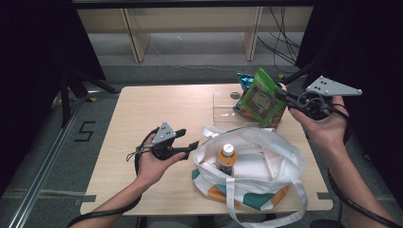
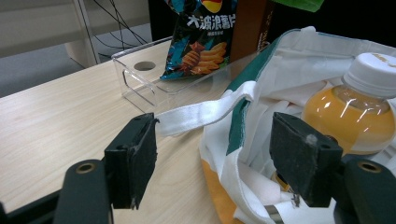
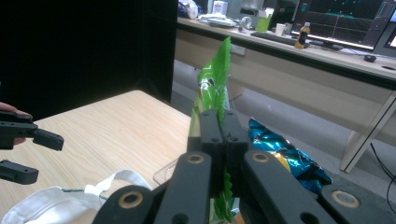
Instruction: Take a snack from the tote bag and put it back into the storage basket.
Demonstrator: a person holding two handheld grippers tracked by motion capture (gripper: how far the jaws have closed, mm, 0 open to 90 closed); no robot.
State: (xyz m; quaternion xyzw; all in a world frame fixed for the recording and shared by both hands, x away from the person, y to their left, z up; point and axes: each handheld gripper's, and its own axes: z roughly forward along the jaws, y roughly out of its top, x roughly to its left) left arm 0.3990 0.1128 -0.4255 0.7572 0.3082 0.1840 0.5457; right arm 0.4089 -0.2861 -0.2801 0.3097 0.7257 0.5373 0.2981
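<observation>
A white tote bag point(image 1: 256, 166) with teal and orange patches lies open on the table, and an orange juice bottle point(image 1: 227, 159) stands inside it. My left gripper point(image 1: 187, 139) is open just left of the bag's rim. In the left gripper view the bag's white strap point(image 2: 201, 114) runs between the spread jaws of the left gripper point(image 2: 215, 154), with the bottle point(image 2: 355, 107) behind on the right. My right gripper point(image 1: 281, 96) is shut on the top edge of a green snack bag point(image 1: 260, 99), held above the table's far right. The right gripper view shows that gripper point(image 3: 223, 126) pinching the green bag point(image 3: 212, 88).
A clear plastic tray point(image 1: 223, 107) sits behind the tote bag, with a blue chip bag point(image 1: 244, 80) leaning at its right end. Wooden table point(image 1: 157, 109) is bare on the left. Shelving and cables lie on the floor beyond the far edge.
</observation>
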